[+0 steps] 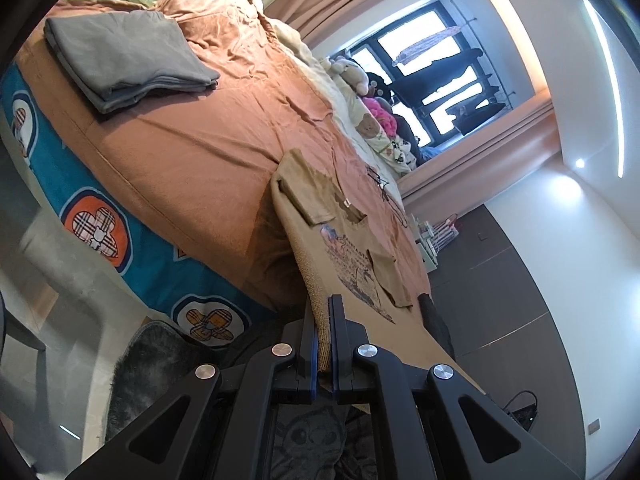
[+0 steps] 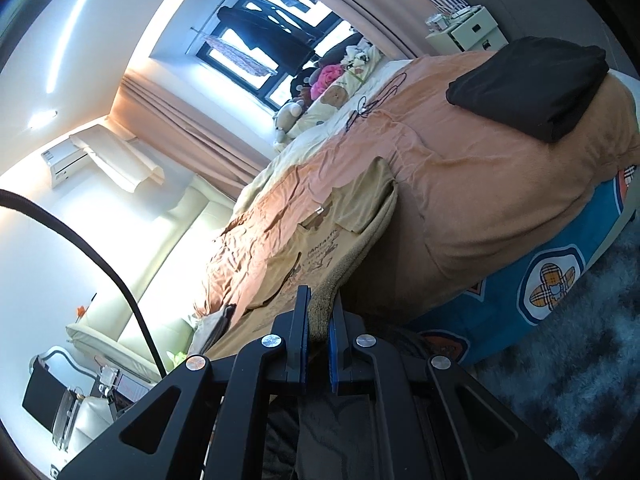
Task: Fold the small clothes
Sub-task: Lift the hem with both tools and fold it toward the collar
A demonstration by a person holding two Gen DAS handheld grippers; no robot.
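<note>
An orange bedspread (image 1: pixel 192 152) covers the bed, above a blue sheet (image 1: pixel 132 248) printed with plaid flowers. Stuffed toys (image 1: pixel 360 76) and a bear-print pillow (image 2: pixel 332 100) are heaped near the window (image 1: pixel 436 80) — pink curtains (image 2: pixel 192 128) hang beside it. A black cable (image 2: pixel 376 104) lies on the bedspread. A white drawer unit (image 2: pixel 468 32) stands past the bed, a shaggy dark rug (image 2: pixel 580 360) on the floor — an air conditioner (image 2: pixel 64 164) on the wall.

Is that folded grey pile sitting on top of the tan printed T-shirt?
No, the folded grey pile lies apart on the orange bedspread, well away from the tan T-shirt that the left gripper clamps.
</note>
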